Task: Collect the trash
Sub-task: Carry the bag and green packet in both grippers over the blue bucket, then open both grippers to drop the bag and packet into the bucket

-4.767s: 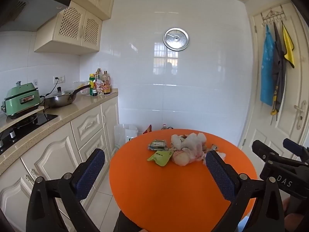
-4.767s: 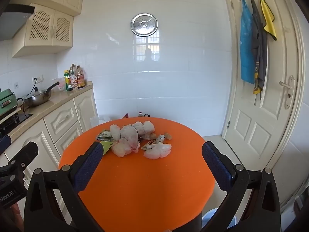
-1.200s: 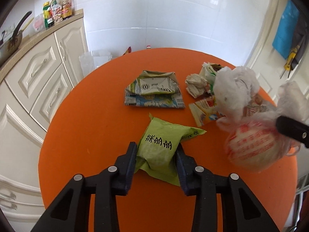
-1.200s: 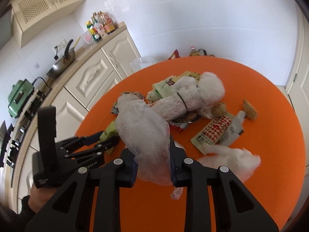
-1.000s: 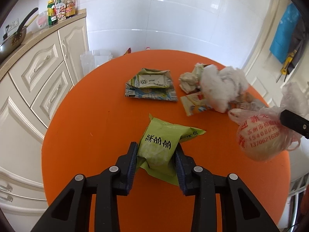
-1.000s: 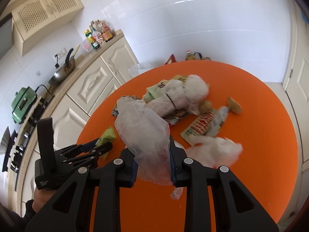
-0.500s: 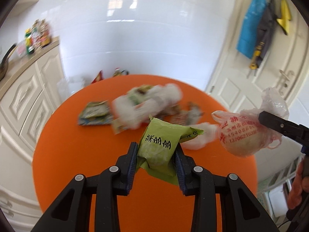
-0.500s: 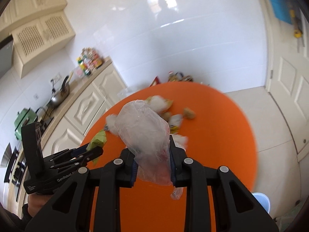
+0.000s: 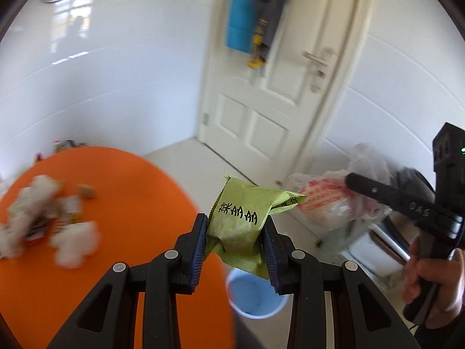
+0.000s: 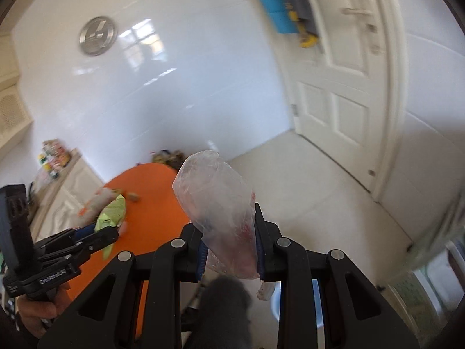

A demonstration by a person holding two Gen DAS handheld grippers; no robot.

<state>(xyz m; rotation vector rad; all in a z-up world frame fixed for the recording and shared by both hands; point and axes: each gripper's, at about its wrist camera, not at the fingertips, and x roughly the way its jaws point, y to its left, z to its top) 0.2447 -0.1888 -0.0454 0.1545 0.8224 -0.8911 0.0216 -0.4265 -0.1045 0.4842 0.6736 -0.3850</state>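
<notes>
Both grippers have swung off the table [image 9: 122, 174] toward the door side. Left gripper [image 9: 236, 237] is clamped on the green packet [image 9: 241, 218], centre frame; right gripper [image 10: 229, 251] pinches the plastic bag [image 10: 218, 212]. I'd centre each over the blue bin [image 9: 252, 296], lower centre, before letting go.

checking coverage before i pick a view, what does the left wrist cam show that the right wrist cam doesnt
Only the left wrist view shows the blue bin on the floor clearly, just beyond the green snack packet, and the print on that packet. It also shows the red print on the plastic bag.

Only the right wrist view shows the kitchen counter with bottles and the person's left hand.

Both show the orange table with leftover trash, the white door, the left gripper shut on the packet and the right gripper shut on the bag.
</notes>
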